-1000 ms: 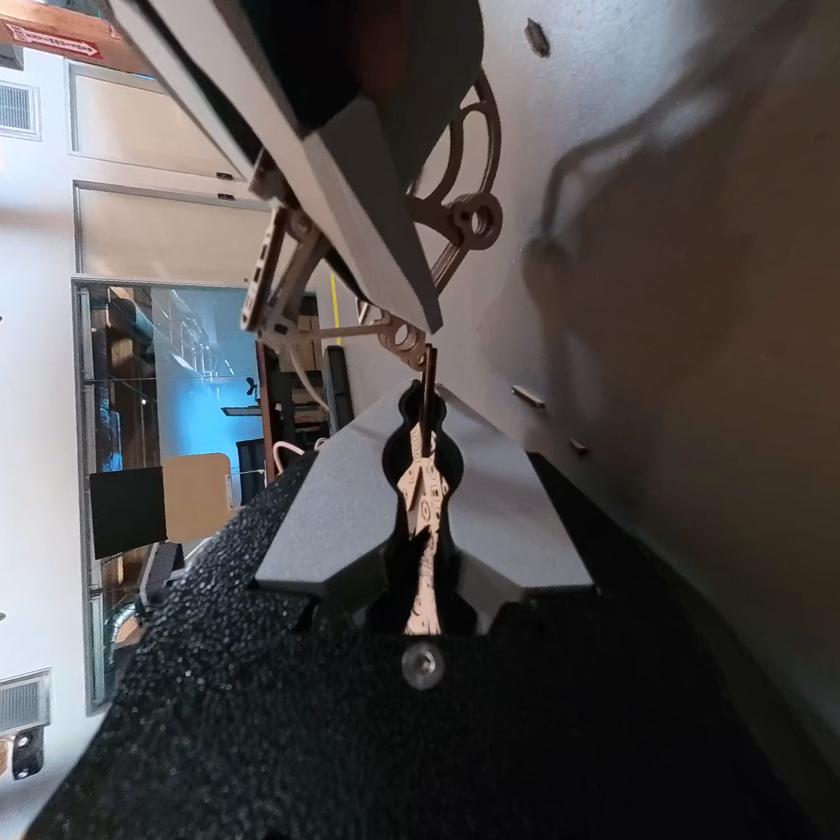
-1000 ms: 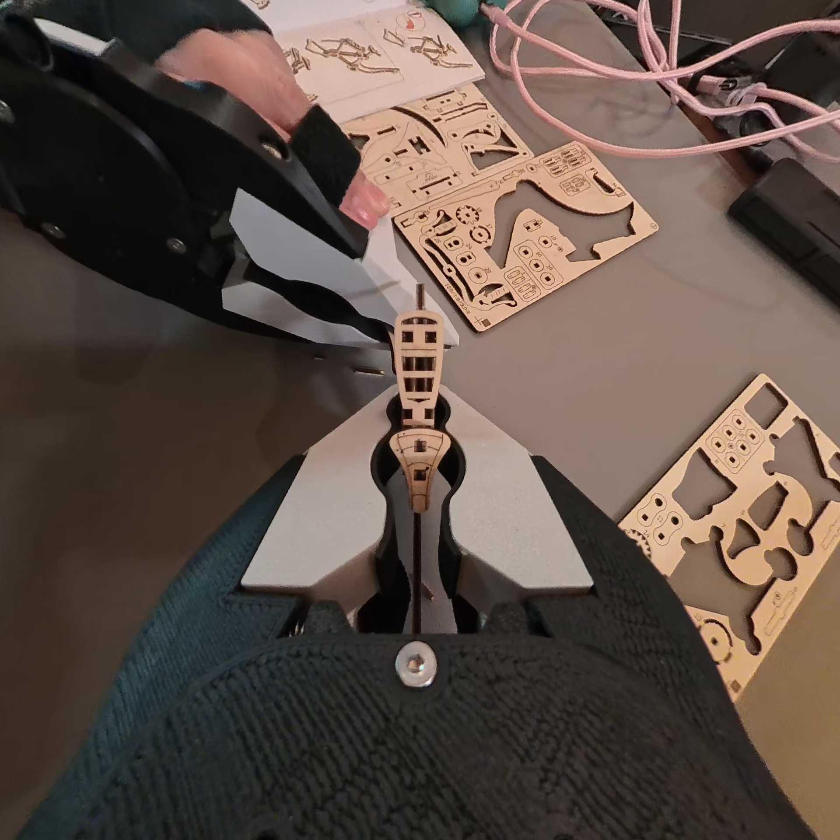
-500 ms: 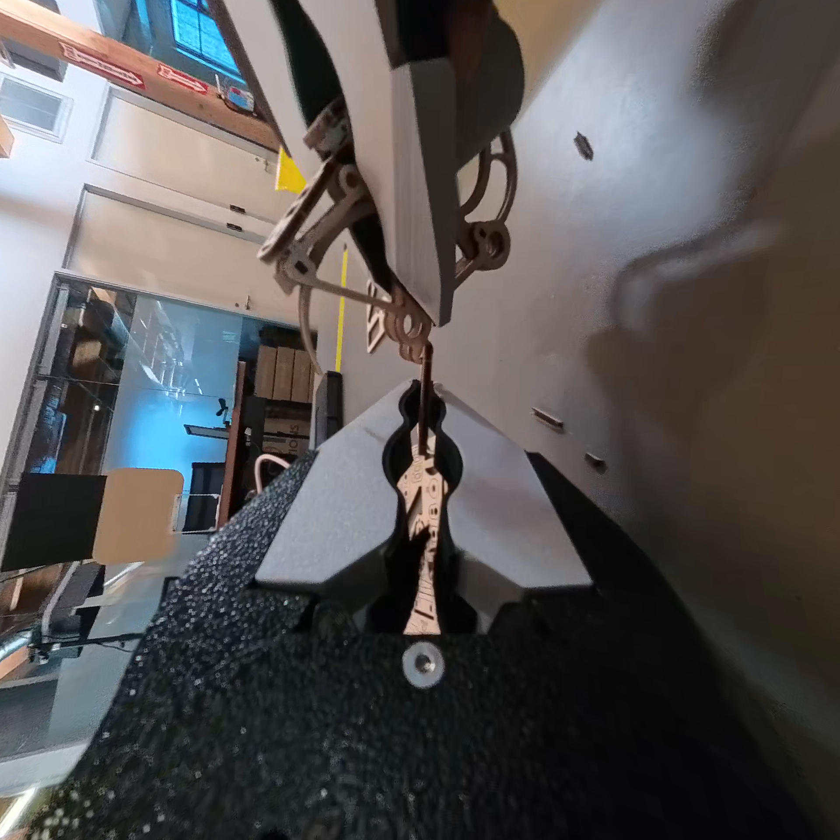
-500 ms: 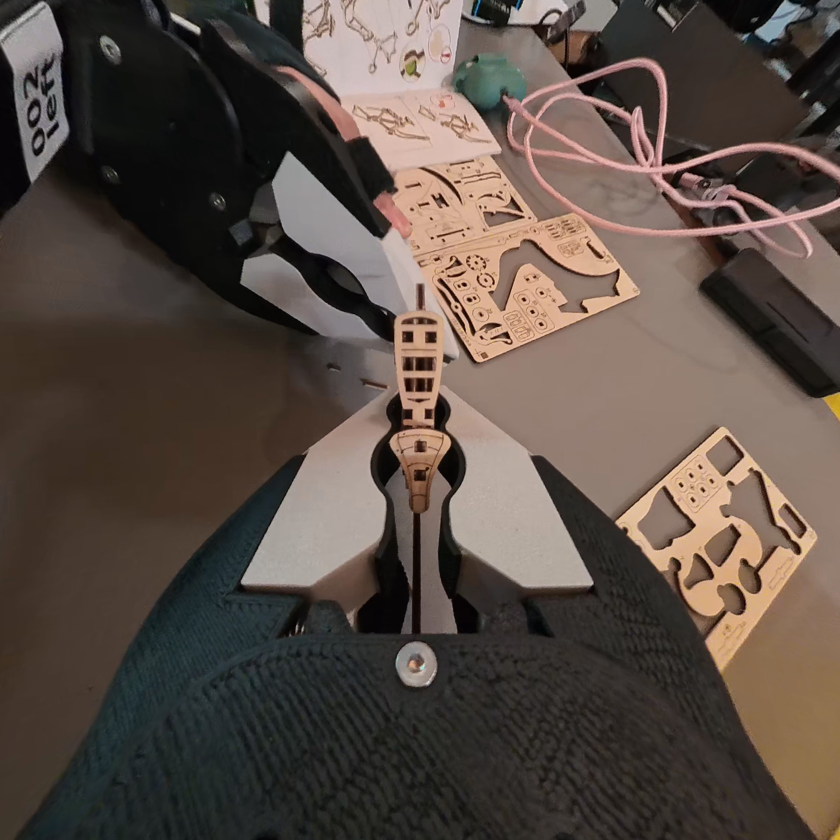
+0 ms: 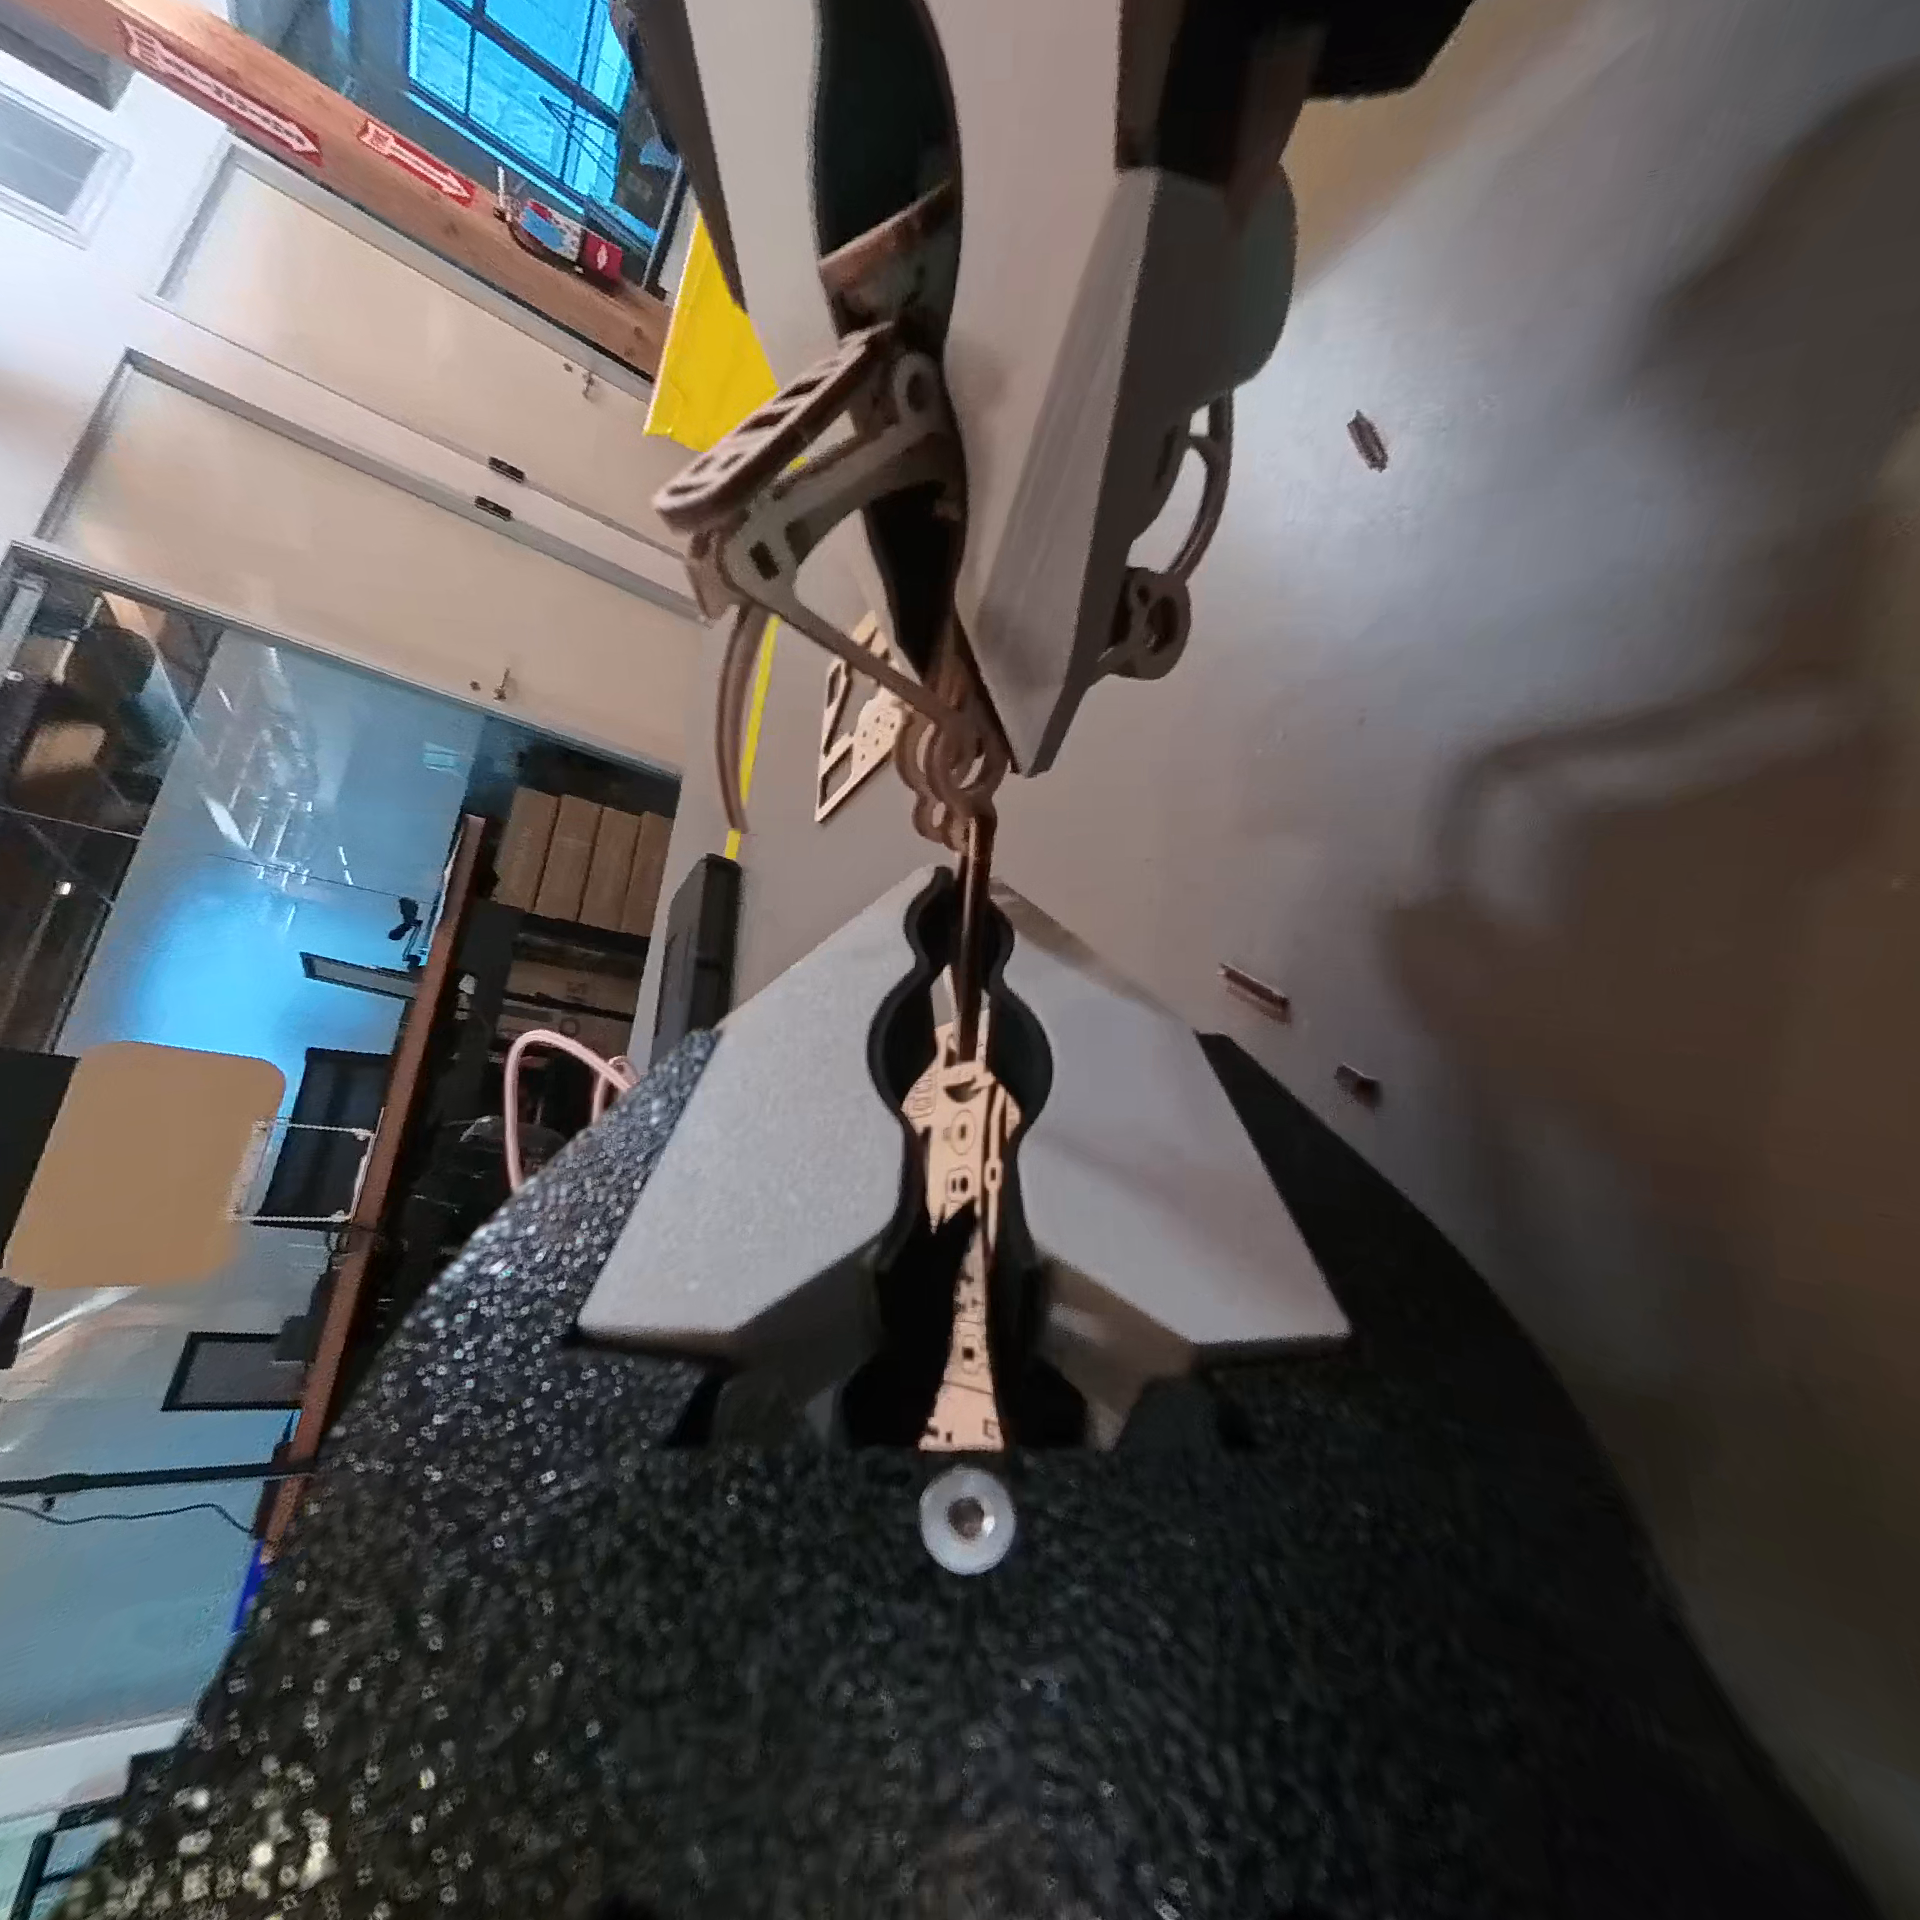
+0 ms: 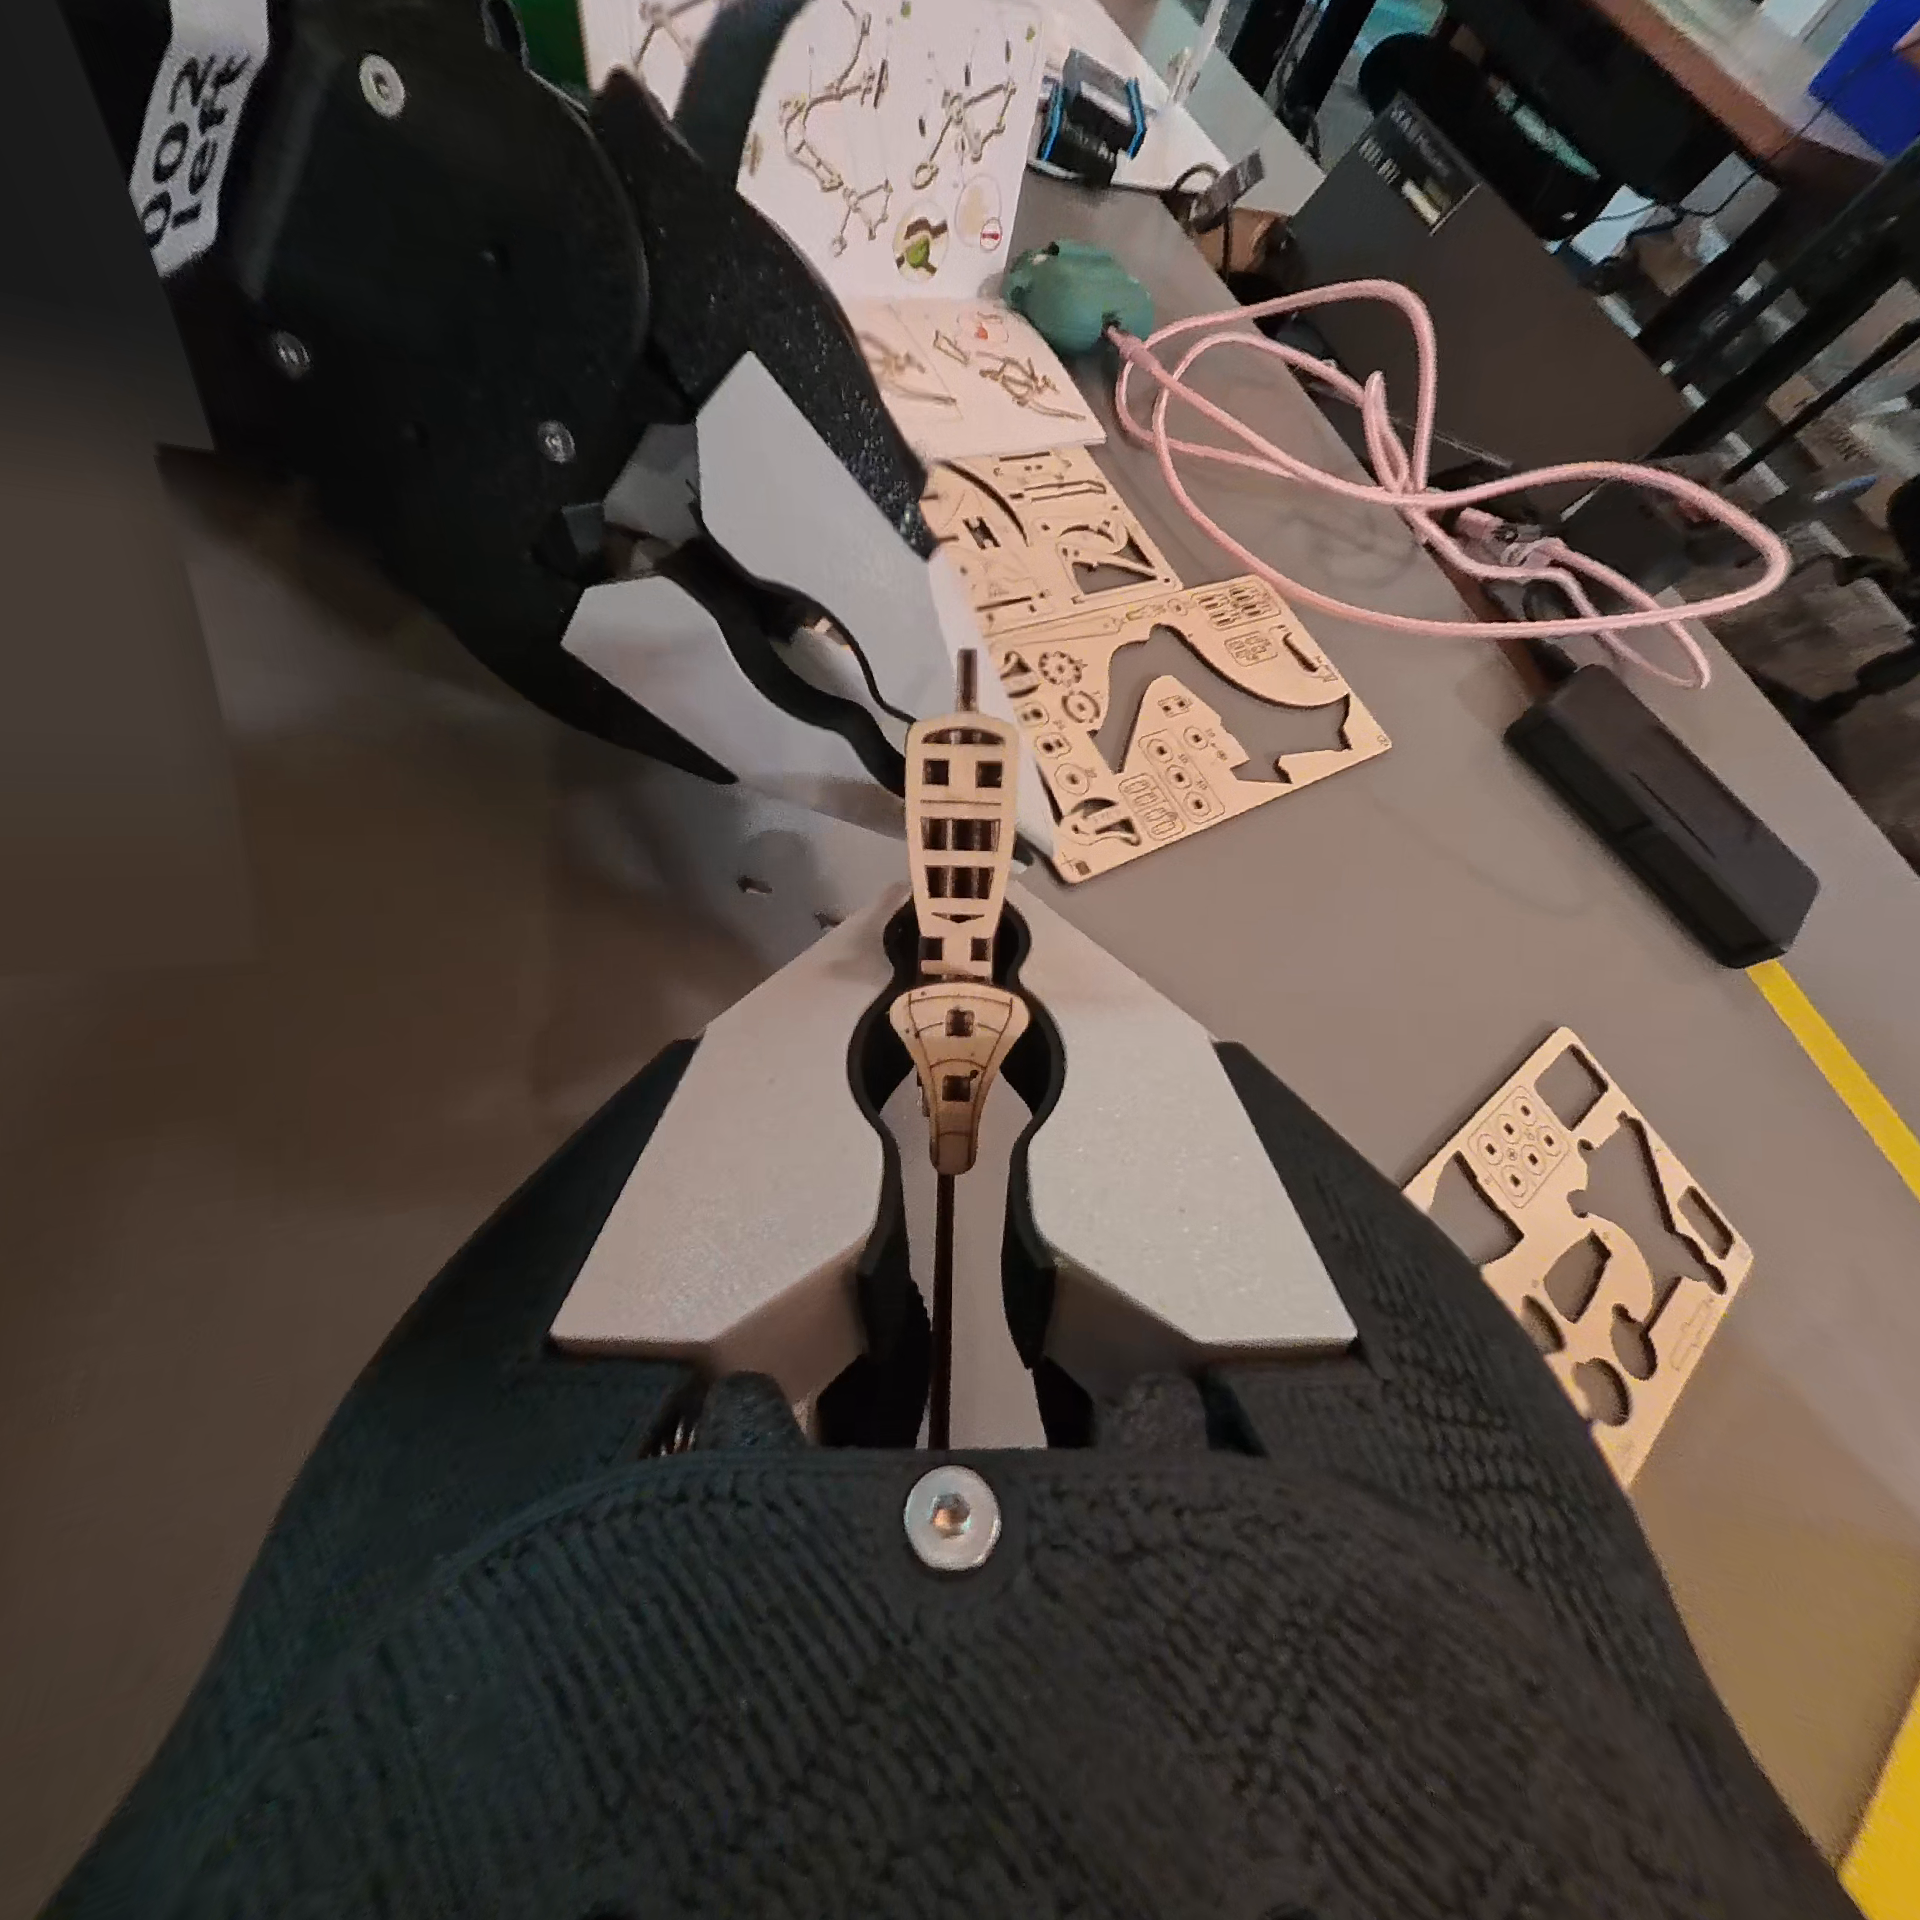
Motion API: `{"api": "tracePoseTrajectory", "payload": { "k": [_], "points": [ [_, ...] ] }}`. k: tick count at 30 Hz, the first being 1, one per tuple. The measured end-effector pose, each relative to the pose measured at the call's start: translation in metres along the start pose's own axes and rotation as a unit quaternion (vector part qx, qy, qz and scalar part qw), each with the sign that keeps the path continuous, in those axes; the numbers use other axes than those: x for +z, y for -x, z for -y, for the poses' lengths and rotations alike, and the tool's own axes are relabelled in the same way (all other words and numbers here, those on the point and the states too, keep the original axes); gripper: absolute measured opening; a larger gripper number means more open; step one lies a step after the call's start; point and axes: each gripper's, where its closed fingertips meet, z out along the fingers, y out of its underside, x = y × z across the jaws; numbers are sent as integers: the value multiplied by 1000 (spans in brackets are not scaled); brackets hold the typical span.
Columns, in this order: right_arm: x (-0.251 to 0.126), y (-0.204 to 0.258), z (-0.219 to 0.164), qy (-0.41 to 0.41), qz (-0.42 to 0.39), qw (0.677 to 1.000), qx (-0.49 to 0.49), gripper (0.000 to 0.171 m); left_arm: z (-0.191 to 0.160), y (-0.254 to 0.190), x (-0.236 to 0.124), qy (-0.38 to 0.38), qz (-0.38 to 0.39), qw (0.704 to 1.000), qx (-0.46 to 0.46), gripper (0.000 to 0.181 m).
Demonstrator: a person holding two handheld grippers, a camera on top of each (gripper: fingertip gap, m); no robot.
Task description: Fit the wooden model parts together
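Note:
My left gripper point(image 5: 961, 909) is shut on a thin flat wooden part point(image 5: 961, 1153), seen edge-on, with its dark tip poking out past the fingertips. My right gripper point(image 6: 956, 930) is shut on a partly built wooden model point(image 6: 956, 821): a slotted, ladder-like strip with a thin peg on top. In the left wrist view the right gripper point(image 5: 992, 753) comes down from above. The model point(image 5: 800, 488), with its curved ribs and ringed end, touches the flat part's tip. In the right wrist view the left gripper point(image 6: 894, 774) reaches in from the upper left, just behind the model.
On the grey table point(image 6: 416, 1039) lie two cut-out wooden sheets point(image 6: 1174, 727) point(image 6: 1590, 1236). There is also an instruction booklet point(image 6: 914, 187), a looped pink cable point(image 6: 1455, 499), a teal object point(image 6: 1075, 296) and a black box point(image 6: 1662, 821). Yellow tape point(image 6: 1829, 1060) marks the right edge. Left and right tips are no more than a few centimetres apart. The teal object point(image 6: 1075, 296) is about equally far from each gripper, around 30 cm.
Both grippers have turned and lifted together. The right gripper now stands steeper in the left view, and the left gripper sits higher in the right view. The parts stay tip to tip.

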Motion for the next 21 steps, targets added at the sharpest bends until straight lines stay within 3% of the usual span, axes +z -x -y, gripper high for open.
{"api": "tracePoseTrajectory", "payload": {
  "k": [6,13,21],
  "points": [
    [-4,-4,12,-20,-56,997,-55,8,5,13,-5,-7,23,1000,5,0],
    [0,-3,8,-29,-32,999,31,8,-2,16,-7,30,66,990,117,0],
    [2,-2,6,-29,-38,999,2,9,-4,14,-6,42,64,988,130,0]
  ]
}}
